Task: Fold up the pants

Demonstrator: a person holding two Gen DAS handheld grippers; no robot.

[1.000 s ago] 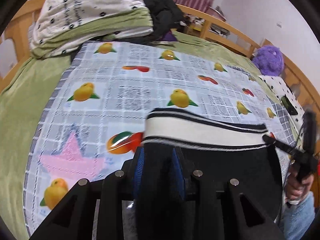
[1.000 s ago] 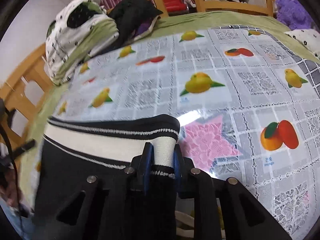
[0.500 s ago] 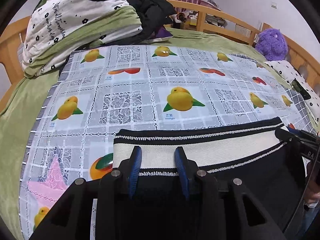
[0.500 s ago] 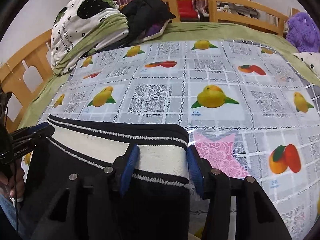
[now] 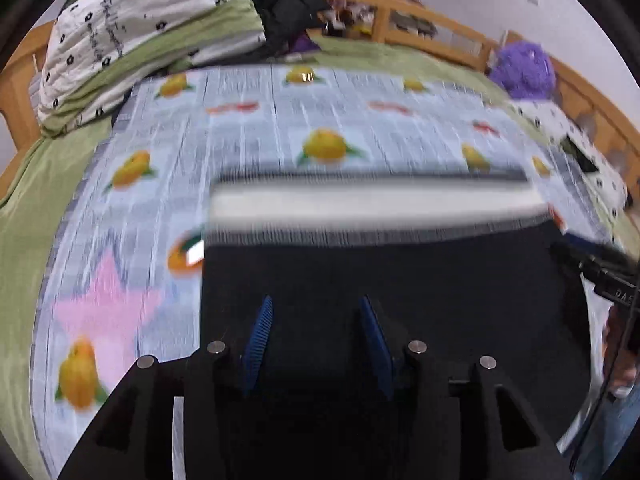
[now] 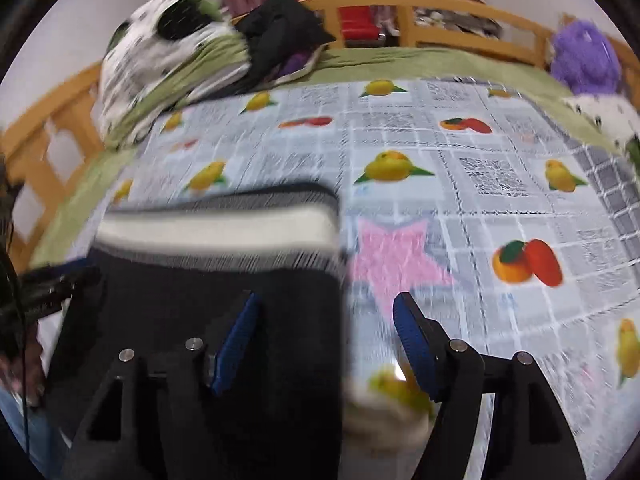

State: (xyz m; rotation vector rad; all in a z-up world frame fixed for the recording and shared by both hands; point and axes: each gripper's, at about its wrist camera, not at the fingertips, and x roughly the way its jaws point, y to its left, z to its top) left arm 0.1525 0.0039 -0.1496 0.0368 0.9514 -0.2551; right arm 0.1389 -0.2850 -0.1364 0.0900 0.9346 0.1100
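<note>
Plainly, the left gripper (image 5: 316,316) had its blue-padded jaws spread apart above the dark cloth of the pants (image 5: 380,280), gripping nothing. The right gripper (image 6: 326,316) stood wide open too, one finger over the pants (image 6: 224,280) and the other over the fruit-print cloth (image 6: 460,184). The pants lay flat on that cloth, their white-striped waistband (image 5: 372,204) turned away from the person. Beyond lay the green bedspread (image 5: 24,208), a heap of folded bedding (image 5: 140,36) and a purple plush toy (image 6: 586,60). Both views were blurred.
</note>
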